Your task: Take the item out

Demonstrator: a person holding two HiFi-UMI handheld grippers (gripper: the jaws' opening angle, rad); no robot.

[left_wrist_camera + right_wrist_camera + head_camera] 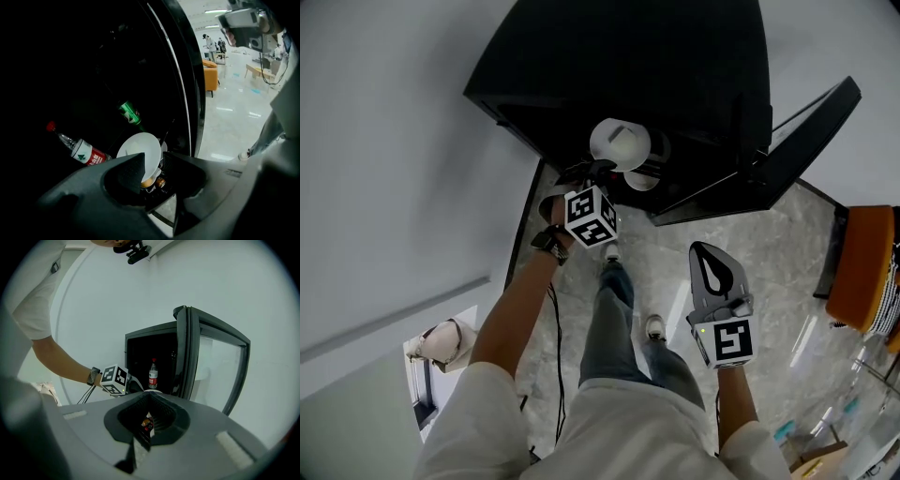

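A black cabinet [628, 66] stands with its glass door [787, 150] swung wide. At its opening sits a white bowl [619, 143], with a second white dish [639, 180] just below it. My left gripper [598, 171] reaches up to that bowl. In the left gripper view the bowl [145, 145] stands between the parted jaws of the left gripper [154, 161], with a gap at the right jaw. Deeper inside lie a clear bottle with a red label [79, 150] and a green bottle [130, 114]. My right gripper [703, 248] hangs back over the floor, shut and empty.
An orange chair [862, 272] stands at the right and a pale bag [441, 342] at the lower left. A black cable [555, 347] runs down along the person's left leg. The open door [211, 357] juts out on the right of the opening.
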